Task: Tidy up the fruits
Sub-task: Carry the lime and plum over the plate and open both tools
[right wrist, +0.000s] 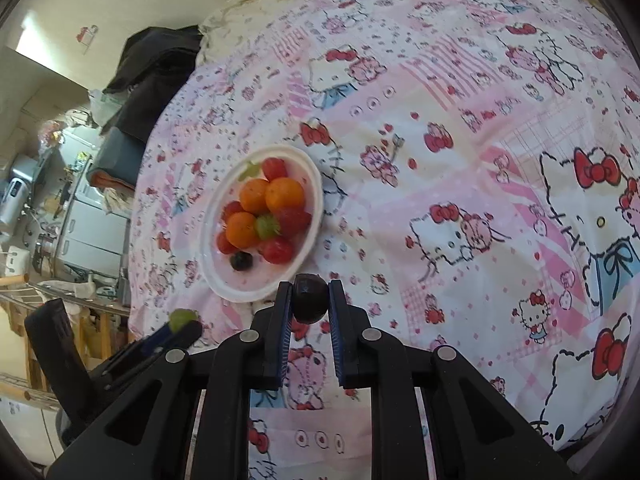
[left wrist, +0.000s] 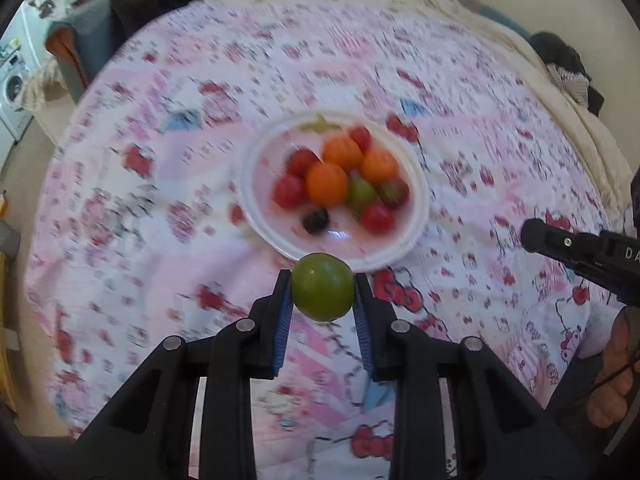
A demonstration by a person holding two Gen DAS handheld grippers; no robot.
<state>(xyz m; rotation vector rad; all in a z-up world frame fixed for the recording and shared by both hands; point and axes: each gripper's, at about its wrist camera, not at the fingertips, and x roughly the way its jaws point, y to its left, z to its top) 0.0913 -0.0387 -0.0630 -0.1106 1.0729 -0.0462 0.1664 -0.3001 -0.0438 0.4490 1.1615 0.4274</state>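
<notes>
In the left wrist view, the left gripper (left wrist: 322, 280) has its black jaws with blue ribbed pads closed part-way onto a round, glossy green fruit (left wrist: 322, 286), which sits between the two pads near their tips. The fruit hangs just at the near rim of a white round plate (left wrist: 416, 216) lying on a pink and white cartoon-cat bedsheet (left wrist: 160, 240). The plate carries a heap of fruit, blurred here: three round orange fruits (left wrist: 327, 183), several red round fruits (left wrist: 289, 191), a smaller green fruit (left wrist: 361, 191) and a dark, nearly black berry (left wrist: 315, 220) near the front rim. At the right edge the black body of the right gripper (left wrist: 576, 248) reaches in above the sheet, well apart from the plate, with part of a hand (left wrist: 616, 376) below it; its jaws cannot be told from this side.

In the right wrist view, the right gripper (right wrist: 310, 292) has its jaws drawn in close around a small, round, dark purple-black fruit (right wrist: 310, 298), gripped between the blue pads at the tips. It sits just beside the near right rim of the white plate (right wrist: 236, 288), apart from the heap. On the plate the orange fruits (right wrist: 285, 194) cluster in the middle, with red ones (right wrist: 278, 250) around them, a green-topped piece (right wrist: 267, 226) between, and the dark berry (right wrist: 241, 261) at the front. At lower left the left gripper (right wrist: 176, 332) shows with the green fruit (right wrist: 182, 317) at its tip, near the edge of the bedsheet (right wrist: 480, 160).
</notes>
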